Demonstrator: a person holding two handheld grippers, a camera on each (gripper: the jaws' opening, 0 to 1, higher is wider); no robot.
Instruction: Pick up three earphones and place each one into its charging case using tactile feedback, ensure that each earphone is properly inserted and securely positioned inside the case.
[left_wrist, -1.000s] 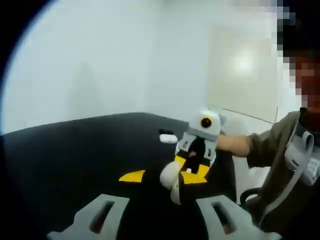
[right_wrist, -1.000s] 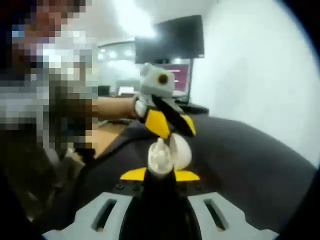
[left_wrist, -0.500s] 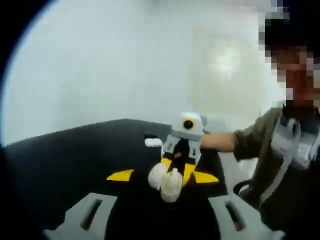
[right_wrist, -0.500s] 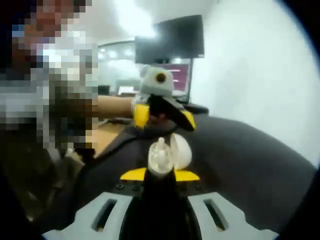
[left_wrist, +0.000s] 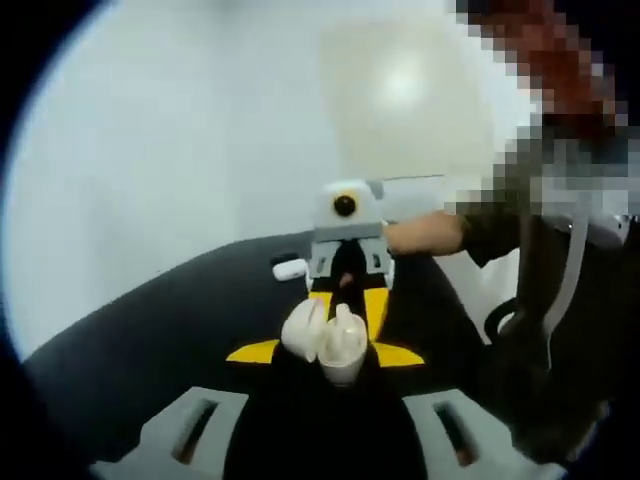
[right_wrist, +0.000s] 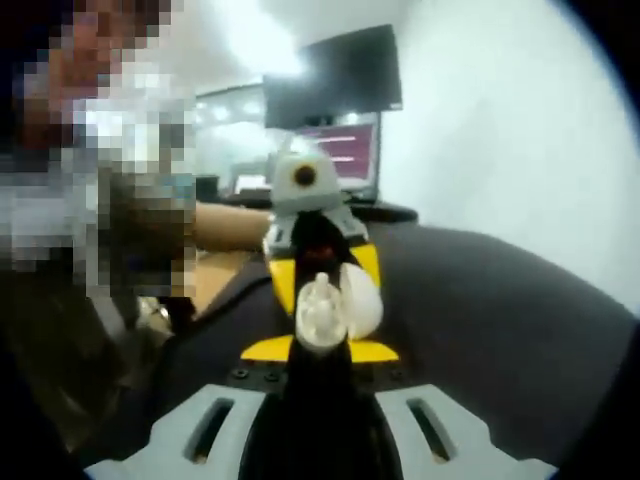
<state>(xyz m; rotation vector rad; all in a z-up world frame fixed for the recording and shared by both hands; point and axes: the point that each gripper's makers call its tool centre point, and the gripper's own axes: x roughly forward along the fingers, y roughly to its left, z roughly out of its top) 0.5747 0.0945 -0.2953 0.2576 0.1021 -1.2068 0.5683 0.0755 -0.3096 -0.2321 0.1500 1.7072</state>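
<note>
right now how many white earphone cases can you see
2: an open case held in the right gripper, and what looks like a closed one lying on the black table farther back. More may be hidden.

White charging case; black table; yellow-tipped right gripper, grey body.

an office: a dark wall screen, lit monitor, desks behind, plain white walls.
</note>
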